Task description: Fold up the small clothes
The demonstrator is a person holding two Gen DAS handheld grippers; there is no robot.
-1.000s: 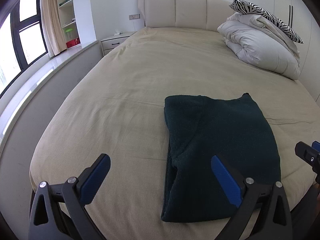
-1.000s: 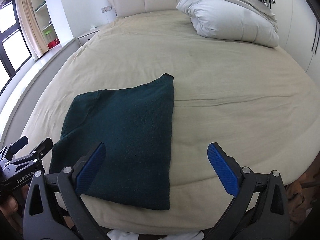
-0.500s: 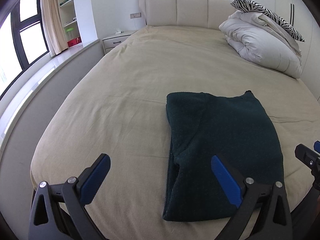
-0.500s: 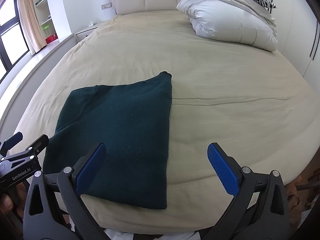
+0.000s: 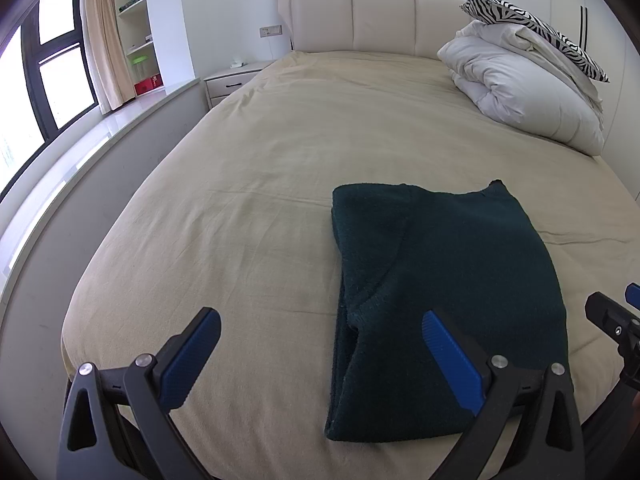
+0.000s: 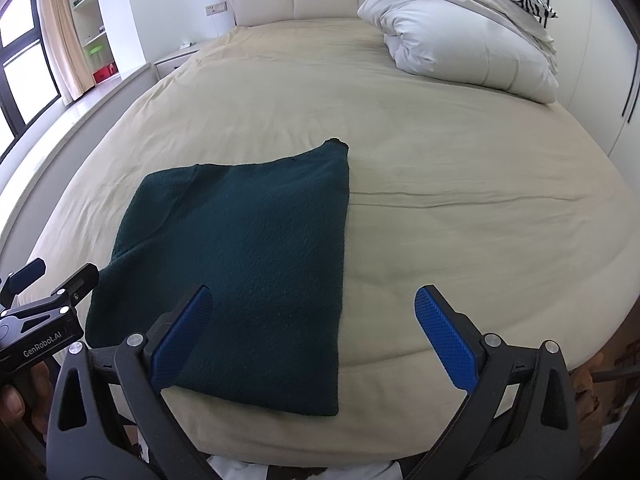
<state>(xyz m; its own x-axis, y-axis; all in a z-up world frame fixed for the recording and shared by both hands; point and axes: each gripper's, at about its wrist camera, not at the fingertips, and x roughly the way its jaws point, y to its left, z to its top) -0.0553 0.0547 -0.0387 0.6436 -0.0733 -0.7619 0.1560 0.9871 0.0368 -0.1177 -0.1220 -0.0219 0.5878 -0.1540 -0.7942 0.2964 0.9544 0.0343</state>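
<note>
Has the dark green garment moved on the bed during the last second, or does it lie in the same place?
No. The dark green garment lies in the same place beside the crease in the bed sheet; only the cameras shifted.

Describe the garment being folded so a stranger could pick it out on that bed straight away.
Start at the big bed with the beige sheet and padded cream headboard. Its far right corner holds a white duvet under a zebra-print pillow; the dark green knit garment lies alone at the near edge. It is the only dark item there, flat and folded into a rough rectangle.

One garment (image 5: 444, 292) – two hand-held grippers (image 5: 320, 356)
</note>
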